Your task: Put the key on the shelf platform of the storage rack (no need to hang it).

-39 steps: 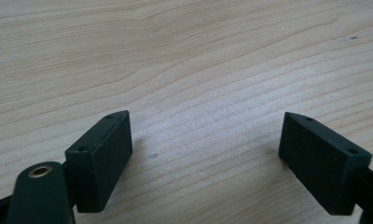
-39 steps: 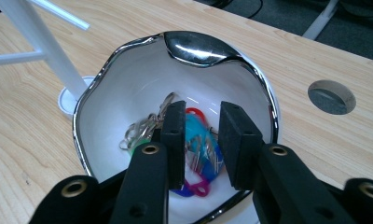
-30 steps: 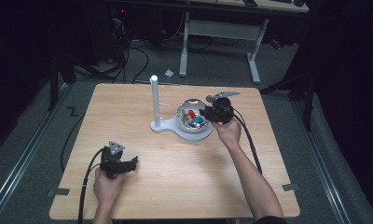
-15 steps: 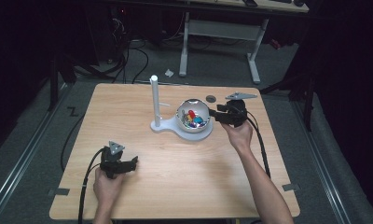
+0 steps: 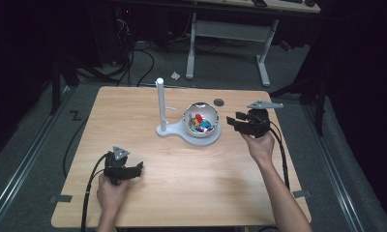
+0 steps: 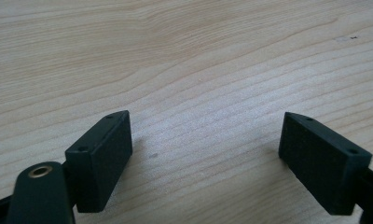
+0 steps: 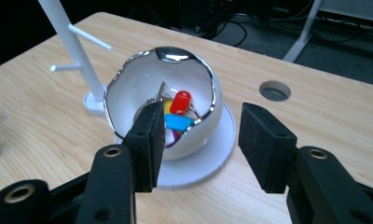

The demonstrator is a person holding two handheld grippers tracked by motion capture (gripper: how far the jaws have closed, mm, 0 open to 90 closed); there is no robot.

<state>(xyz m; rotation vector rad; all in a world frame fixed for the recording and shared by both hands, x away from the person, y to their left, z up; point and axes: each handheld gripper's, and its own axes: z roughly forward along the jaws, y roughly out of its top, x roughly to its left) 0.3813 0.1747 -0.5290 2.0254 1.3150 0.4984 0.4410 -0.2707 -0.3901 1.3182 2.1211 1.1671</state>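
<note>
Nothing sits between the jaws of the right gripper (image 7: 198,140); they stand well apart, having just been opening, and the gap frames bare wood and the near edge of a white saucer-like base (image 7: 222,140). Just beyond the left jaw, partly hidden behind it, is the egg-shaped white bowl (image 7: 128,93) with its jagged silver rim, and inside it lie the coloured key tags (image 7: 180,102): a red one uppermost, a blue one under it, a bit of yellow and purple, with a metal key poking up beside them. Past the bowl, further out, rises the white peg stand (image 7: 72,44) with its short side pegs, none of them carrying anything that I can see.

From above, the right gripper (image 5: 247,123) is just beside the bowl (image 5: 201,118), off to one side and not touching it. The left gripper (image 6: 203,158) has its jaws wide apart too, with only the wooden table (image 6: 184,56) between and ahead of them; it rests low near the person's edge, well apart from the bowl.

To my eye this is the moment between picks: the tags are all in the bowl, the pegs wait. The next move likely calls for bringing the open right jaws over the rim, down onto one tag, and closing on its thin edge without dragging the others along.
</note>
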